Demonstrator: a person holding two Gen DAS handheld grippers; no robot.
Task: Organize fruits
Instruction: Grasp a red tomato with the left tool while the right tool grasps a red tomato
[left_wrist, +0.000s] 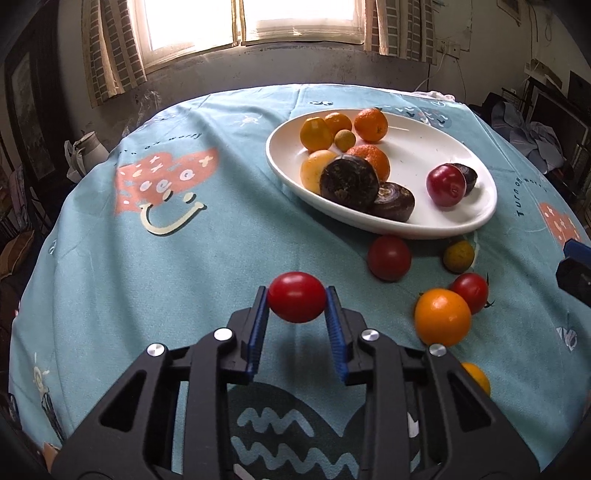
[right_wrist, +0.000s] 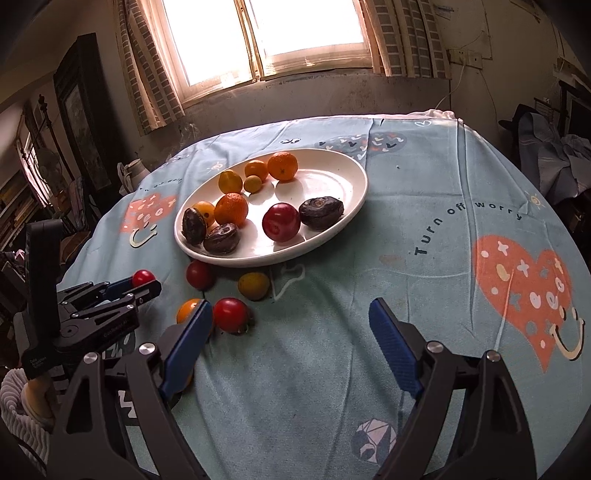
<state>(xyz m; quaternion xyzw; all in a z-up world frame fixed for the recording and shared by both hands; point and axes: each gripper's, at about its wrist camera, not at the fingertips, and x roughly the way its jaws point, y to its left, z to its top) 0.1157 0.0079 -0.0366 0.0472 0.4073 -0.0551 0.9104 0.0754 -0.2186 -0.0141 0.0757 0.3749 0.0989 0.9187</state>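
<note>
My left gripper (left_wrist: 296, 301) is shut on a small red tomato (left_wrist: 296, 297) and holds it above the blue tablecloth; it also shows in the right wrist view (right_wrist: 142, 283). A white oval plate (left_wrist: 436, 155) (right_wrist: 332, 173) holds several oranges, dark water chestnuts and a red plum (left_wrist: 445, 184). Loose on the cloth in front of the plate lie a red fruit (left_wrist: 389, 257), a yellow-green fruit (left_wrist: 458, 256), a red tomato (left_wrist: 471, 291) and an orange tomato (left_wrist: 442, 316). My right gripper (right_wrist: 290, 321) is open and empty over bare cloth, right of the loose fruits.
The round table is covered by a blue printed cloth (right_wrist: 424, 206). A wall with a window (right_wrist: 266, 33) stands behind the table. A white jug (left_wrist: 86, 146) sits past the table's far left edge. Clutter lies off the right side.
</note>
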